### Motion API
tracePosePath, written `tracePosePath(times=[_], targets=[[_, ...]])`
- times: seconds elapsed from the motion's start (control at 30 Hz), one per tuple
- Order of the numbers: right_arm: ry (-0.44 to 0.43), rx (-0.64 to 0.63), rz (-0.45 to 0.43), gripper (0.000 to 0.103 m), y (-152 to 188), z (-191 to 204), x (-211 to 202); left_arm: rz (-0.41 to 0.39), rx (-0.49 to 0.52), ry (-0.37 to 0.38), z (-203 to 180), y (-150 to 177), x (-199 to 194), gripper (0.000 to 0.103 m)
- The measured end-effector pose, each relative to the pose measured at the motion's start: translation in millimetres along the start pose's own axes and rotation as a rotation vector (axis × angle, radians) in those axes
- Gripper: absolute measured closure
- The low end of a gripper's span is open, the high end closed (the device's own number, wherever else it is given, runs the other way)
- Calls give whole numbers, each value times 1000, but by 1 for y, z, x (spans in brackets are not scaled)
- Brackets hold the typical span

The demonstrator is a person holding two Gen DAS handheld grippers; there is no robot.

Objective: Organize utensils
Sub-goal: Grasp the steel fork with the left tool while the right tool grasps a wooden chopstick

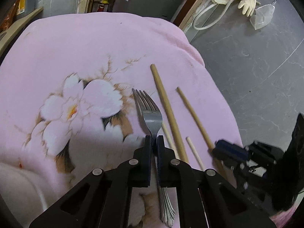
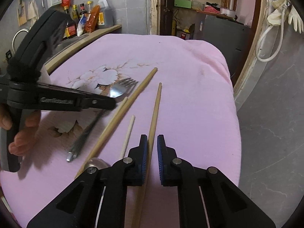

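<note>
Closest to me, my left gripper [image 1: 154,138] has its black jaws pinched on the neck of a steel fork [image 1: 150,114], just below the tines; the ribbed, scalloped end of the handle shows under the linkage. In the right wrist view that same fork [image 2: 123,87] sits low over the cloth, handle pointing back toward the near edge.

My right gripper [image 2: 152,142] has its blue ribbed pads spread around a round wooden chopstick [image 2: 154,114]. The stick touches the left pad and there is a gap to the right pad, so the jaws are parted and not clamped. From the left camera that chopstick [image 1: 193,115] lies nearest the cloth's right edge.

Between the two tools lie a longer, thicker wooden chopstick [image 2: 125,112] and a short pale stick [image 2: 128,134], both smooth and cylindrical, angled toward the far edge. I see them from the left too: the long one [image 1: 167,110] just beside the fork, the short pale one [image 1: 193,152] between the two chopsticks.

Everything rests on a soft pink fleece blanket [image 2: 190,76] printed with white blossoms.

Beyond its far left corner a shelf [image 2: 106,29] carries sauce bottles [image 2: 76,19] and packets. Pale rubber gloves [image 1: 245,1] hang on the grey marbled wall.
</note>
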State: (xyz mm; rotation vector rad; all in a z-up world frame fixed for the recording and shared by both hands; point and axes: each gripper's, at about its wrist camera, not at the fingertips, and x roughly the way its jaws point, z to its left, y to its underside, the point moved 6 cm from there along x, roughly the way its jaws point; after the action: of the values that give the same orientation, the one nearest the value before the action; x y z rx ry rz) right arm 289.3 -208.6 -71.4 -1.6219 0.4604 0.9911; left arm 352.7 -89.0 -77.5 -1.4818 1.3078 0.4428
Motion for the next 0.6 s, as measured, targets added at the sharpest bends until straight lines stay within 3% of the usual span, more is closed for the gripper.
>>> tracePosePath(times=[0.23, 0.4, 0.6], targets=[[-1, -1, 51, 95, -8, 4, 13, 38, 72, -23, -4, 11, -7, 99], [-3, 5, 73, 95, -11, 7, 19, 75, 48, 3, -3, 8, -3, 99], [-12, 57, 72, 98, -10, 5, 16, 57, -2, 2, -2, 10, -7, 101]])
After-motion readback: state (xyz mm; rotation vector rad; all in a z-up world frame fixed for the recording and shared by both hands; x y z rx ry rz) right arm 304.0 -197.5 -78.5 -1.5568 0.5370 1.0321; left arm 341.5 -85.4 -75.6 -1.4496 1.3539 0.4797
